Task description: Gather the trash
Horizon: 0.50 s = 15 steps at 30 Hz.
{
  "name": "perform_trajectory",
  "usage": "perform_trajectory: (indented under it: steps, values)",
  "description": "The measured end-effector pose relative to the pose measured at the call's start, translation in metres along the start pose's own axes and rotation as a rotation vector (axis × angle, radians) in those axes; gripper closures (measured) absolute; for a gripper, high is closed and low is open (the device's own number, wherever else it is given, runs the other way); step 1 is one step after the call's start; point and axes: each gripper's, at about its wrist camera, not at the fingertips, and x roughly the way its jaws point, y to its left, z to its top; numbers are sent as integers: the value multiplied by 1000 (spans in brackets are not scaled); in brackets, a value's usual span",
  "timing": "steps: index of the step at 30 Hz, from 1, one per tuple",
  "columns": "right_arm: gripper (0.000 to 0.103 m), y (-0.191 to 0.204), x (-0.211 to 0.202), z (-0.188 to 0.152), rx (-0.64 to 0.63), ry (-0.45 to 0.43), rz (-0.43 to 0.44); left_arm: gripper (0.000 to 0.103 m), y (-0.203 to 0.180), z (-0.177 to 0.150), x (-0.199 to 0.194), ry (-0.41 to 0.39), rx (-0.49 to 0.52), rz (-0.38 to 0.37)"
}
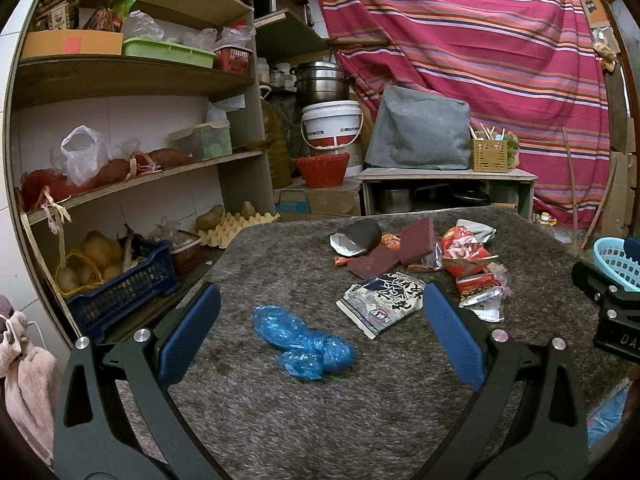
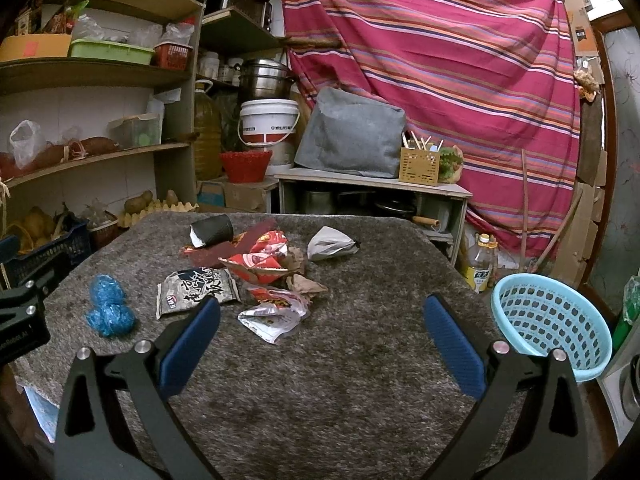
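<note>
Trash lies scattered on a grey fuzzy table [image 1: 280, 400] [image 2: 360, 380]. A crumpled blue plastic bag [image 1: 304, 342] [image 2: 108, 308] rests just ahead of my open left gripper [image 1: 320, 300], between its fingers' lines. Beyond it lie a black-and-white snack packet [image 1: 380, 300] [image 2: 196, 290], red wrappers [image 1: 464, 250] [image 2: 260, 258], a dark cup [image 1: 360, 236] [image 2: 212, 230] and a grey-white pouch [image 2: 330, 244]. My right gripper [image 2: 320, 308] is open and empty, short of a torn silver-red wrapper [image 2: 272, 316]. A light blue basket [image 2: 552, 324] [image 1: 616, 260] stands at the table's right edge.
Wooden shelves [image 1: 132, 176] with potatoes, bags and crates fill the left. A low cabinet [image 2: 372, 188] with a grey cover, a white bucket [image 1: 332, 124] and a striped red cloth [image 2: 440, 60] stand behind the table. An oil bottle [image 2: 480, 264] sits on the floor at the right.
</note>
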Motion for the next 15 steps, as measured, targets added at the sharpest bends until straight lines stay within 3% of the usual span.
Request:
perform_trajectory:
  steps: [15]
  values:
    - [4, 1, 0, 0, -1, 0, -1, 5, 0, 0, 0, 0, 1, 0]
